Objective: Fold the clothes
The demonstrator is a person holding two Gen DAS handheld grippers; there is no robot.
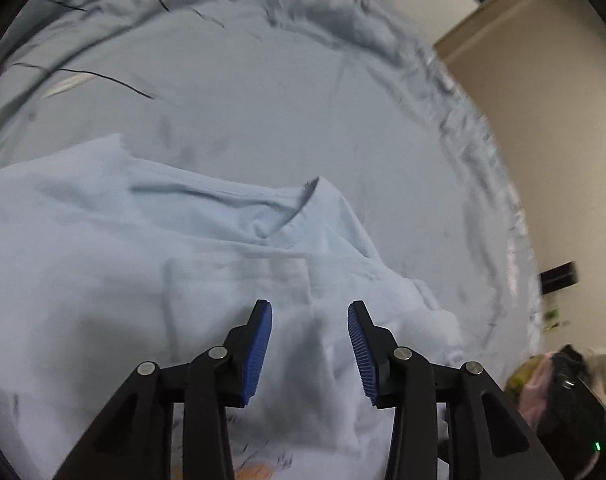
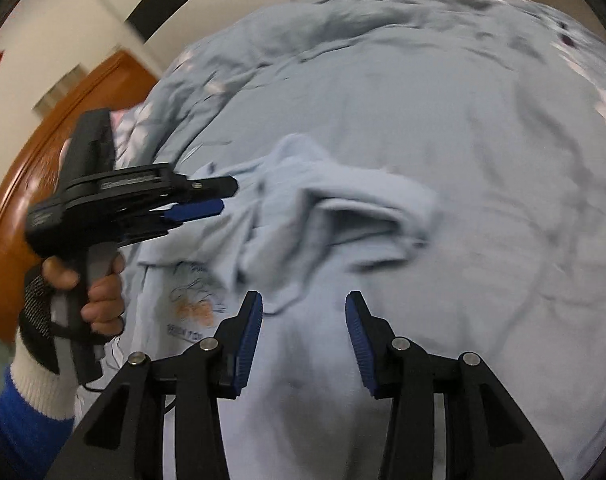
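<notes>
Lying rumpled on the bed (image 2: 483,128), pale blue shirt (image 2: 303,208), one part flopped over the printed front. Soft, light, limp; best pinched at a hem or collar edge. Left gripper (image 1: 309,350) and right gripper (image 2: 303,340) both gaping, empty, just above.

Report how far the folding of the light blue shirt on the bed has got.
Done: nothing that shows. The light blue shirt lies crumpled on the bedspread, its collar up, cloth bunched, no neat fold. In hand: nothing; the left gripper and right gripper are open above the shirt, fingers empty. Left: spread it flat, then make every fold.
</notes>
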